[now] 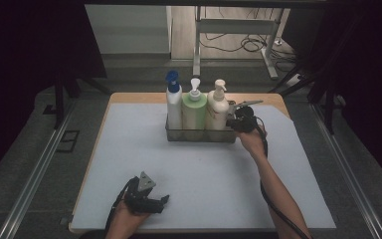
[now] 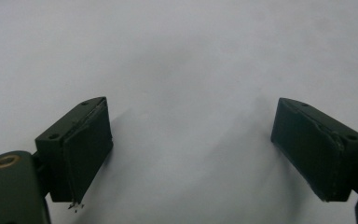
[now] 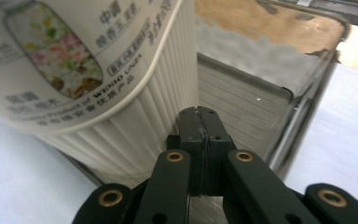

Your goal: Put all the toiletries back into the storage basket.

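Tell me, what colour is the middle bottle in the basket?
Green bottle with a white pump, best in the high view.

A cream pump bottle (image 1: 217, 110) with a ribbed lower body and a floral label stands upright at the right end of a metal mesh basket (image 1: 199, 135) — 1 of 3 bottles in a row. The basket sits toward the far middle of the table, its right end wall just beside the bottle.

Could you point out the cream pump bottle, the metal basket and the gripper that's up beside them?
cream pump bottle (image 1: 217, 110), high view, on its body.
metal basket (image 1: 199, 135), high view, on its front wall.
right gripper (image 1: 235, 123), high view, at its closed tips beside the basket's right end.
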{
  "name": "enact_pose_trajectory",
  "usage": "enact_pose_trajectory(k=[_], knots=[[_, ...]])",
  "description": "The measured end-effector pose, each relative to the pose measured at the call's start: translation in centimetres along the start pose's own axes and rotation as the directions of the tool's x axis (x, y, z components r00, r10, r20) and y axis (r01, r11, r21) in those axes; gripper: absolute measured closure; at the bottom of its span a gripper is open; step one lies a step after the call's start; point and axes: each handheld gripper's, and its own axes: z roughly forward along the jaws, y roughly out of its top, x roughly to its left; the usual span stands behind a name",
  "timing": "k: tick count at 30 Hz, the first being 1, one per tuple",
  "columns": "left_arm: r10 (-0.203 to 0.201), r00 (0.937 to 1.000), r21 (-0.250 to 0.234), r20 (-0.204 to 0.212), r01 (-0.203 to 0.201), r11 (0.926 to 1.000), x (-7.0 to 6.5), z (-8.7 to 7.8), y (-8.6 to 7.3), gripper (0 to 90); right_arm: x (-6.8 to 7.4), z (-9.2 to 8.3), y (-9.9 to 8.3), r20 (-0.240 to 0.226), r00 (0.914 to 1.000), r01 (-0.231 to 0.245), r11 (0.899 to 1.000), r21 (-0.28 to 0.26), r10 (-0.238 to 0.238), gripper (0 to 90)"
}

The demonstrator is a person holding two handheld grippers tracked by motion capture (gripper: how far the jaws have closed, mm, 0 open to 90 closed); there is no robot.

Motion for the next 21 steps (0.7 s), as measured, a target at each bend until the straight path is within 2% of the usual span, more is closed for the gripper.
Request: enact_pose_trajectory(k=[9, 21], knots=[[-0.001, 1.0000, 0.000, 0.000, 0.001, 1.0000, 0.0, 0.0, 0.0, 12.1, 1.0, 0.2, 0.2, -0.010, 0.9997, 0.023, 1.000, -0.001, -0.023, 89.5], [0.002, 1.0000, 0.002, -0.001, -0.002, 1.0000, 0.0, 0.0, 0.0, 12.0, 1.6, -0.2, 0.2, -0.020, 0.9996, 0.021, 1.000, -0.007, -0.021, 89.7]])
